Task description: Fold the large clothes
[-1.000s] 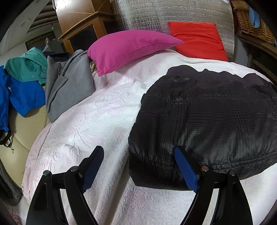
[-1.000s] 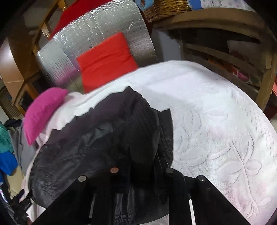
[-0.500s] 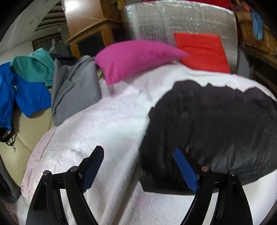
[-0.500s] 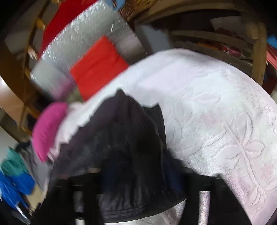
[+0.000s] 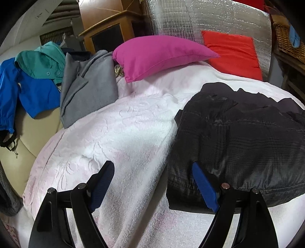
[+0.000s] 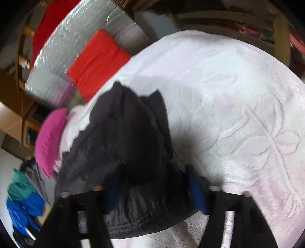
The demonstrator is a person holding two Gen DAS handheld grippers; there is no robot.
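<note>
A black quilted jacket [image 5: 238, 137] lies folded into a bundle on the white embossed bedspread [image 5: 114, 133]. My left gripper [image 5: 152, 167] is open at the jacket's near left corner. Its right blue pad rests over the black fabric and its left pad is over bare bedspread. In the blurred right wrist view the jacket [image 6: 124, 133] bulges up between the blue pads of my right gripper [image 6: 153, 175] at its near right corner. Those jaws are closing with the fabric between them, and I see no firm pinch.
A pink pillow [image 5: 160, 55] and a red cushion [image 5: 234, 51] lie at the head of the bed against a silver foil board [image 5: 209, 17]. Grey [image 5: 87, 85], teal [image 5: 40, 63] and blue [image 5: 28, 91] garments lie at the left. A wicker basket [image 5: 289, 40] stands far right.
My right gripper, shut on the jacket a second ago, has spread its jaws, rolled and sunk toward the bed. The jacket's right side has dropped flatter. The left gripper has stayed open in place.
</note>
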